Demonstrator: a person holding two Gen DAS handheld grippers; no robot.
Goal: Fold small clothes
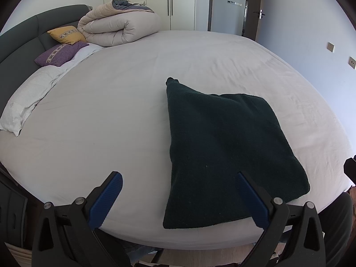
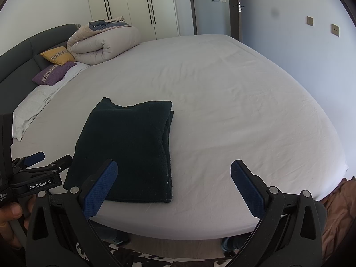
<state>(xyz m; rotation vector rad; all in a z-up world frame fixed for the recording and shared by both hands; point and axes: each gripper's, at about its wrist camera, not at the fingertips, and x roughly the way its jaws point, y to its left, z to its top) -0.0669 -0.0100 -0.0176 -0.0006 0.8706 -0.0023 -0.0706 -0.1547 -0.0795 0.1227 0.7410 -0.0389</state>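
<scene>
A dark green knitted garment (image 1: 222,151) lies folded into a rough rectangle near the front edge of the bed (image 1: 111,115); it also shows in the right wrist view (image 2: 129,149), with stacked layers along its right side. My left gripper (image 1: 180,178) is open and empty above the garment's near left part. My right gripper (image 2: 175,166) is open and empty above the garment's near right corner. The left gripper (image 2: 35,162) also shows at the left of the right wrist view.
The bed (image 2: 244,111) has a pale grey sheet. A rolled beige duvet (image 1: 118,26), a yellow cushion (image 1: 66,34), a purple cushion (image 1: 59,53) and a white pillow (image 1: 29,98) lie along the dark headboard (image 1: 20,35). Wardrobes and a door stand behind.
</scene>
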